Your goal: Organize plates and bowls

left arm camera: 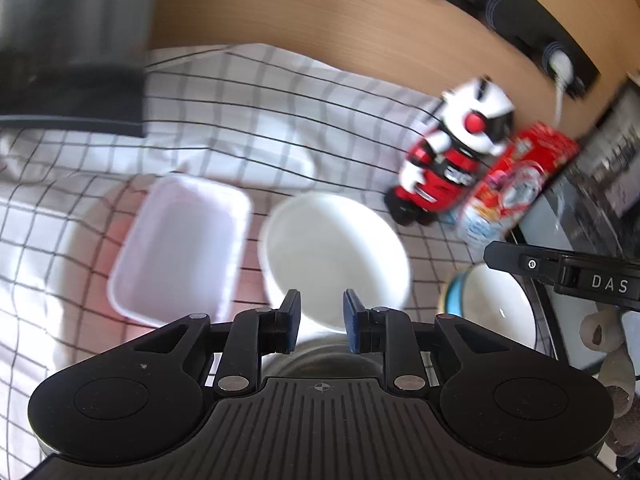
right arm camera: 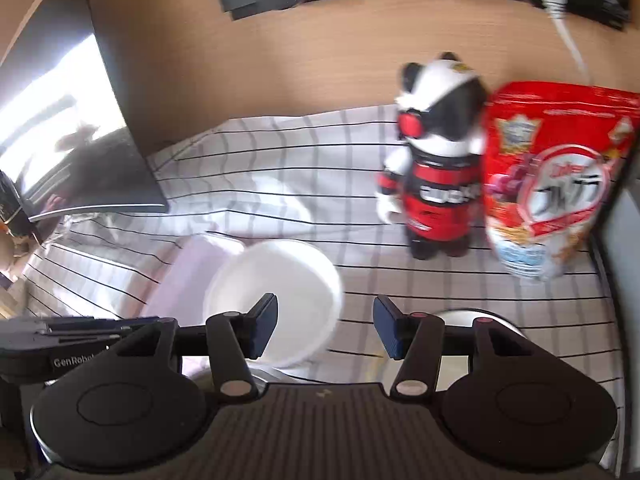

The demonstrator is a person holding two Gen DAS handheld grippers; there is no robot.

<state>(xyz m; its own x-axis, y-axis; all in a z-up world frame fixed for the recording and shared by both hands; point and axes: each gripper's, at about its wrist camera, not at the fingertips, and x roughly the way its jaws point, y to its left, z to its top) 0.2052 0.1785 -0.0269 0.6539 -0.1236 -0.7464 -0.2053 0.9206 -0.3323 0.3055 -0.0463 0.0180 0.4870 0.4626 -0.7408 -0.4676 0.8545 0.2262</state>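
At frame centre, the round white ceramic bowl (left arm camera: 334, 258) sits beside a rectangular pale pink dish (left arm camera: 180, 246); left tool (left arm camera: 320, 318) and right tool (right arm camera: 325, 328) both hang released, empty.

You see a checked cloth (left arm camera: 256, 96), creased and matt; a smooth white round bowl (left arm camera: 334, 248); a wood-grain wall panel (right arm camera: 280, 60); a glossy red bag (right arm camera: 556, 176).

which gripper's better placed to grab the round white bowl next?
Left, probably. In its wrist view the round white bowl sits just beyond the left gripper, centred between its open, empty fingers. For the right gripper, also empty, the bowl lies off toward one finger.
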